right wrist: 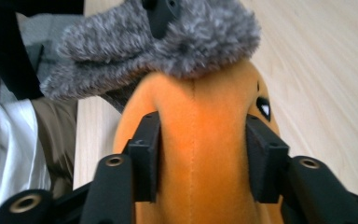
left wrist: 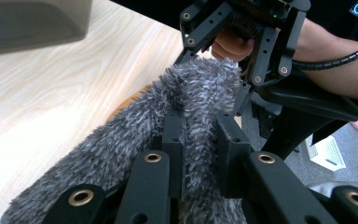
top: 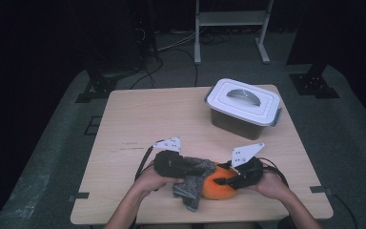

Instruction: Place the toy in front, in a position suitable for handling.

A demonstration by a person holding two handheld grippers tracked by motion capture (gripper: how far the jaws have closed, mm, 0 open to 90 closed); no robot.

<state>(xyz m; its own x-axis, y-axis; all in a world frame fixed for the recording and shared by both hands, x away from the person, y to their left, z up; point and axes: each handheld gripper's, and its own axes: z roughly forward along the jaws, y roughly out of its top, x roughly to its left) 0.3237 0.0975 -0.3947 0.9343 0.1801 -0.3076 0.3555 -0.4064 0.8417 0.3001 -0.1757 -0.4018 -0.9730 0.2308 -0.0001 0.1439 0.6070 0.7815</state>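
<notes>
the left gripper (left wrist: pixel 200 140) is clamped on a fold of the grey fuzzy sock (left wrist: pixel 121 140). the right gripper (right wrist: pixel 200 154) is clamped on the orange plush toy (right wrist: pixel 200 140). the sock drapes over the toy at the wooden table's (top: pixel 138 114) near edge. a lidded container (top: pixel 244 107) stands well apart.

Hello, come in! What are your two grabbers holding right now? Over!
Left hand-held gripper shut on grey fuzzy sock. Right hand-held gripper shut on orange plush toy. Sock draped over toy. Lidded box sits apart.
</notes>
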